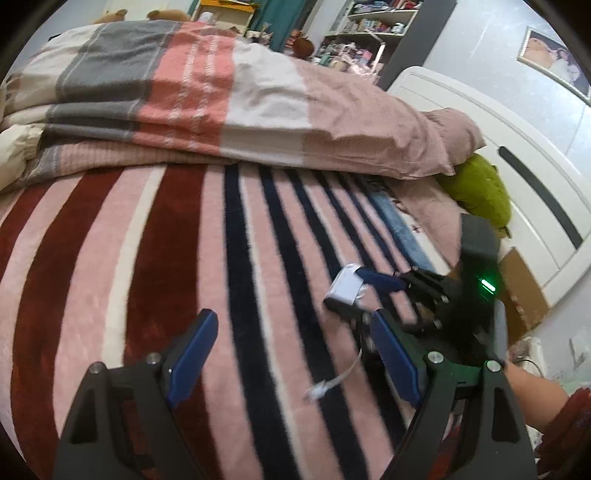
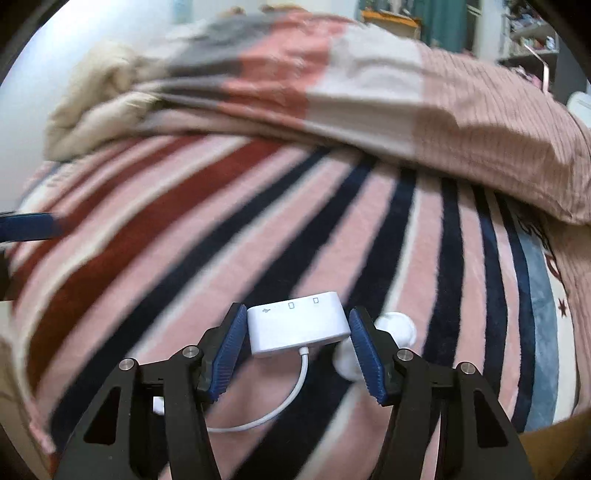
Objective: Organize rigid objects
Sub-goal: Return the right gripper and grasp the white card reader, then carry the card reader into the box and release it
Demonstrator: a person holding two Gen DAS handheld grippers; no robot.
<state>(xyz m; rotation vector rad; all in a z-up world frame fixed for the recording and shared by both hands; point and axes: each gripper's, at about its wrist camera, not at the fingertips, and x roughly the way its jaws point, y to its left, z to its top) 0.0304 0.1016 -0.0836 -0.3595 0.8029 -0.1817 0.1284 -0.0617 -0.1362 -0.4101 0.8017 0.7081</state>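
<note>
My right gripper (image 2: 297, 332) is shut on a white adapter hub (image 2: 295, 326) with port icons on top; its white cable (image 2: 280, 410) curls down between the fingers. A small white round object (image 2: 397, 326) lies just right of the right pad on the striped blanket (image 2: 221, 229). In the left wrist view my left gripper (image 1: 291, 334) is open and empty over the blanket (image 1: 147, 240). The right gripper (image 1: 365, 295) shows there at lower right, holding the hub (image 1: 345, 288), with the cable's plug (image 1: 321, 391) dangling.
A folded striped quilt (image 1: 221, 92) lies across the far side of the bed. A green cushion (image 1: 480, 188) and white headboard (image 1: 517, 177) are at right, with a cardboard box (image 1: 521, 288) beside them. Shelves (image 1: 369, 26) stand behind.
</note>
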